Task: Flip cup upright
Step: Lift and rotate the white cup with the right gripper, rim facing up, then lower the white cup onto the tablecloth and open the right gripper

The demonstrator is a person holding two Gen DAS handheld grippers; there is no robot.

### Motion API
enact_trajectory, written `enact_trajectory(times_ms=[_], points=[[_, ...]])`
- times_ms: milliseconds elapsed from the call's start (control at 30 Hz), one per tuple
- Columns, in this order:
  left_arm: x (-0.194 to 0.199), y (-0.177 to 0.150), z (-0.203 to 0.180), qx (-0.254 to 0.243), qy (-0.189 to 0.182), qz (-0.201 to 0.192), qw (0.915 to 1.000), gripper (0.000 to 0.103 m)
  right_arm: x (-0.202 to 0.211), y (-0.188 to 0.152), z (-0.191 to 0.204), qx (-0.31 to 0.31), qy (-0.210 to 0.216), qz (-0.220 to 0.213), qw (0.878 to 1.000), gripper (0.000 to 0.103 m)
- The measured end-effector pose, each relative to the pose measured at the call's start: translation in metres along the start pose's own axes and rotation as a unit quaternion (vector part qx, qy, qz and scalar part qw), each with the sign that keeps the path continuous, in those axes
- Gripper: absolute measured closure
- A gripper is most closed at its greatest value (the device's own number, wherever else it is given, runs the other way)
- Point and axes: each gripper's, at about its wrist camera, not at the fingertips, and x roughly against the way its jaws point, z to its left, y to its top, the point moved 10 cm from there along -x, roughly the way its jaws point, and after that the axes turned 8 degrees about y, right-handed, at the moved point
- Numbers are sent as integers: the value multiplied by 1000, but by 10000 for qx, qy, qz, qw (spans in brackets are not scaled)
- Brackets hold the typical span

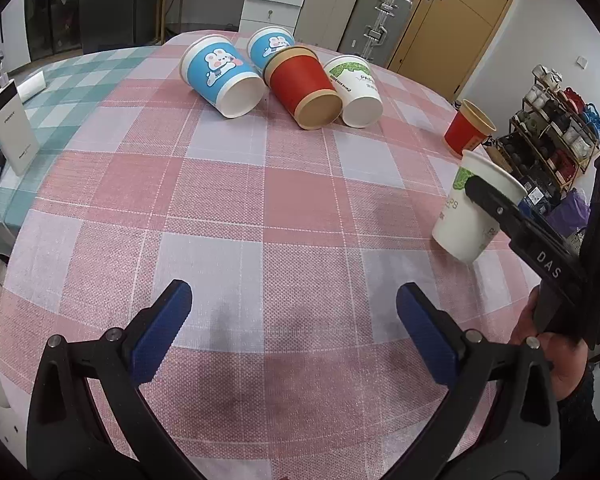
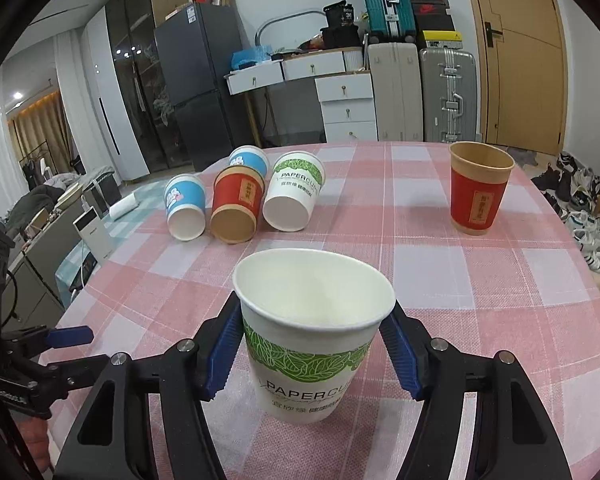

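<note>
Right wrist view is showing the right gripper (image 2: 312, 344) closing its blue pads (image 2: 222, 350) on a white and green paper cup (image 2: 312, 340), which is standing upright, mouth up, on the pink checked tablecloth (image 2: 480, 292) at about 6 o'clock. Four more cups (image 2: 244, 196) are lying on their sides in a cluster toward 11 o'clock, while a red cup (image 2: 480, 190) is standing upright at 2 o'clock. Left wrist view is showing the left gripper (image 1: 294, 332) hovering with its fingers spread wide, holding nothing, over bare cloth.
</note>
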Motion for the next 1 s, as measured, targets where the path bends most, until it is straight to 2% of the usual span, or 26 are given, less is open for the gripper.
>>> enact_trajectory(times_ms=[300, 500, 533, 567, 600, 700, 1000], points=[[-7, 2, -5, -1, -69, 37, 10000, 1, 9, -19, 10, 30, 86, 235, 9997, 38], [0, 4, -7, -14, -54, -22, 10000, 1, 6, -37, 19, -167, 359, 710, 9967, 31], [2, 4, -7, -20, -42, -45, 10000, 1, 6, -41, 21, -194, 398, 788, 9959, 21], [4, 4, -7, -24, -27, -55, 10000, 1, 7, -44, 23, -228, 449, 871, 9949, 7], [5, 4, -8, -30, -17, -54, 10000, 1, 9, -49, 25, -279, 490, 970, 9937, 3], [10, 3, -10, -53, -13, -52, 10000, 1, 21, -58, 32, -437, 640, 1109, 9908, 3], [40, 1, -31, -185, 15, -342, 9992, 1, 101, -33, 29, -357, 540, 220, 9977, 0]])
